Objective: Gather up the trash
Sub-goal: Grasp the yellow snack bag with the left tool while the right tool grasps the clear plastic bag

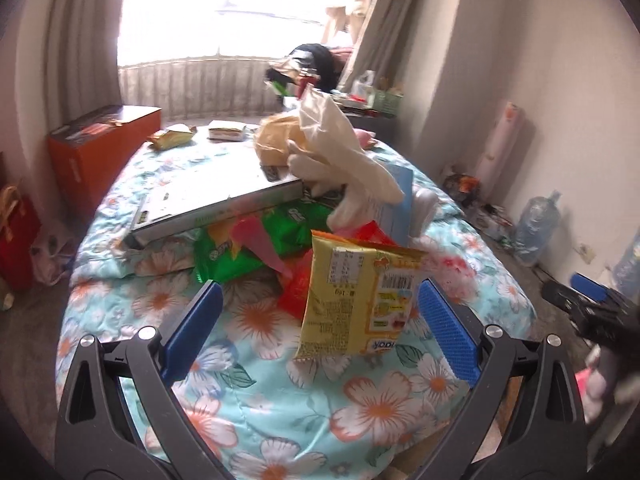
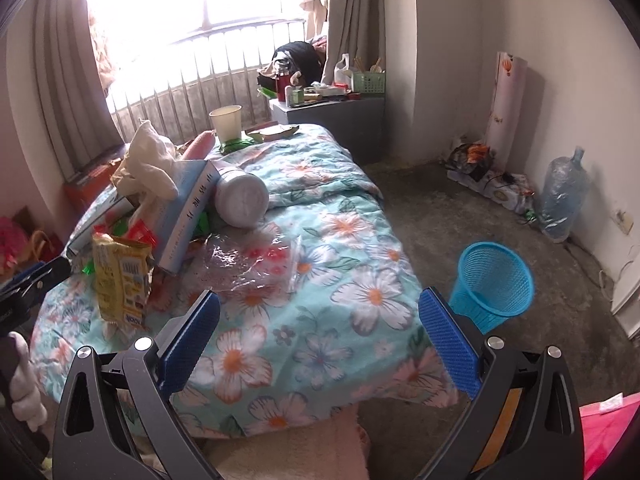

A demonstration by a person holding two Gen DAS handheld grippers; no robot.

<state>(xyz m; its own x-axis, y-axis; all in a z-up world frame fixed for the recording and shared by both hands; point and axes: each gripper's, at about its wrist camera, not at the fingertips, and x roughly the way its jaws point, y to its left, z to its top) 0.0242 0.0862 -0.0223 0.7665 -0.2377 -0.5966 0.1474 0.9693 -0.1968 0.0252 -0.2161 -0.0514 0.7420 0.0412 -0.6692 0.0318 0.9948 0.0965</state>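
A yellow snack packet (image 1: 360,298) stands upright on the flowered quilt, between the open fingers of my left gripper (image 1: 318,302); I cannot tell whether the pads touch it. It also shows at the left of the right wrist view (image 2: 120,276). Behind it lie green (image 1: 240,248) and red wrappers (image 1: 294,292), a grey flat box (image 1: 216,200), a blue tissue box (image 2: 188,216) with white tissue (image 1: 340,152), and a clear plastic bag (image 2: 248,264). My right gripper (image 2: 320,308) is open and empty over the quilt's near edge. A blue mesh bin (image 2: 494,284) stands on the floor.
A paper cup (image 2: 226,122), a white bottle (image 2: 242,196) and more packets (image 1: 172,138) lie farther up the bed. An orange box (image 1: 100,148) stands left of the bed. A cluttered grey nightstand (image 2: 332,112), a water jug (image 2: 564,196) and bags line the right wall.
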